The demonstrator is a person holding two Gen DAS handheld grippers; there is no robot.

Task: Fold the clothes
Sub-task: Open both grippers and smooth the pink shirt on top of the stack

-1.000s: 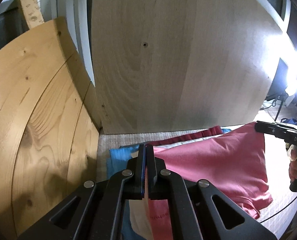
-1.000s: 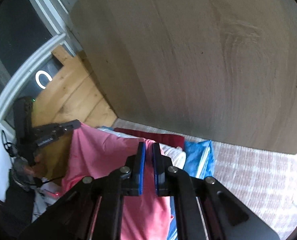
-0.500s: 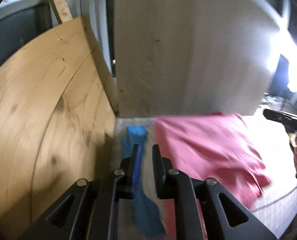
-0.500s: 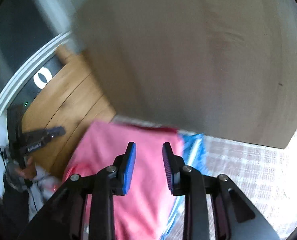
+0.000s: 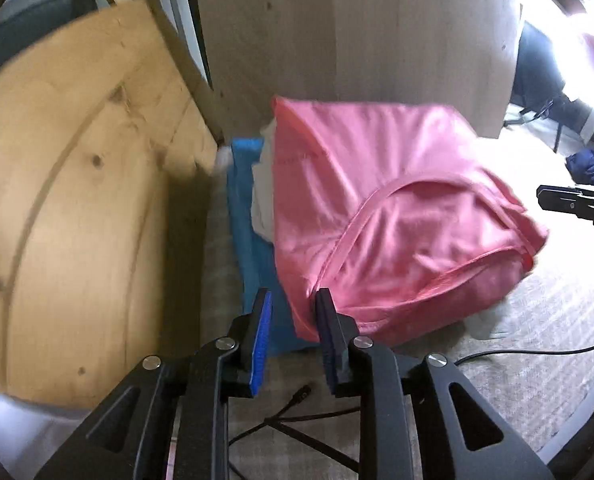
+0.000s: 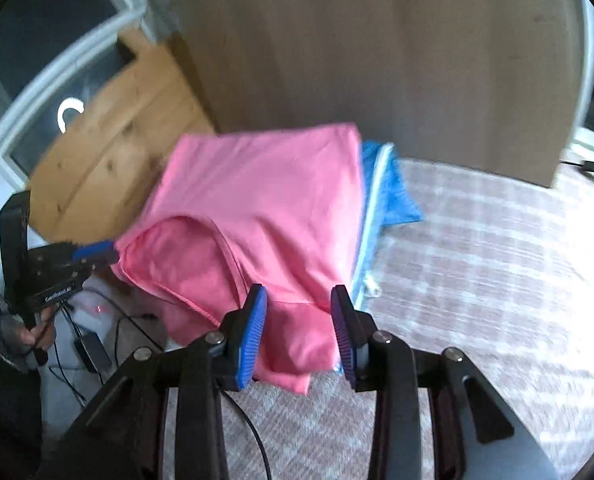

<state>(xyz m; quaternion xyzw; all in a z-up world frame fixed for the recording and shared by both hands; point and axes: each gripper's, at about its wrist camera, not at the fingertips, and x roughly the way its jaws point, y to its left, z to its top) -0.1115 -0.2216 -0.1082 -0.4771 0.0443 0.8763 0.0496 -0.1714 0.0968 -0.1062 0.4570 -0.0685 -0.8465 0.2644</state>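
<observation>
Landmark: the pink garment (image 5: 381, 208), folded and lying on top of a stack of clothes on a pale checked surface (image 6: 477, 264).

Left wrist view. We see the left tongs (image 5: 293, 312) released, jaws opening, nothing pressed between the pads; the garment's near corner lies just beyond the right-hand pad, and we cannot tell whether it touches. Left of the pink garment a white item (image 5: 263, 196) and a blue item (image 5: 249, 240) stick out from beneath it. Only here do we see the white item, a dark cable (image 5: 537, 350) on the surface to the near right of the garment, and a bright glare at upper right. The right tongs (image 5: 569, 200) enter at the right edge, apart from the garment.

Right wrist view. We see the right tongs (image 6: 299, 316) released, jaws opening; the garment's near hem shows in the gap, clear of both pads. Only here do we see the blue item's pale zipper edge (image 6: 371, 216), right of the garment, and a hand (image 6: 29, 334) holding the left tongs, whose blue pad (image 6: 95, 250) sits at the garment's left corner.

Both views. A pale panel (image 5: 357, 36) stands behind the garment, and a knotty pine board (image 5: 77, 184) leans to its left.
</observation>
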